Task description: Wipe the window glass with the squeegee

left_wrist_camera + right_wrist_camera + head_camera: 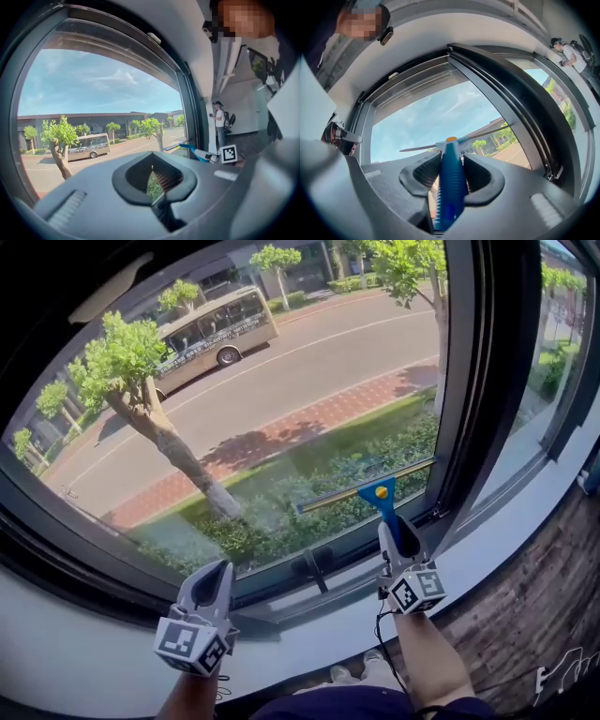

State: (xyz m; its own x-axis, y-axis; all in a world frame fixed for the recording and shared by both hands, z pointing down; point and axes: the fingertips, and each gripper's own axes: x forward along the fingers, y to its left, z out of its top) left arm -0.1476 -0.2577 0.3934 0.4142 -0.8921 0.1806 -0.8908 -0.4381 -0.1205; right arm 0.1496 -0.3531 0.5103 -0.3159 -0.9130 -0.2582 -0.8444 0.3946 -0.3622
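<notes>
The squeegee has a blue handle, an orange knob and a long thin blade, and the blade lies against the lower right of the window glass, tilted up to the right. My right gripper is shut on the handle just below the blade. In the right gripper view the blue handle runs up between the jaws to the blade. My left gripper hangs low by the sill, left of the squeegee, shut and holding nothing. The left gripper view shows the squeegee off to its right.
A dark vertical frame post bounds the pane on the right, with another pane beyond it. A black window handle sits on the lower frame above the white sill. A person stands farther along the room.
</notes>
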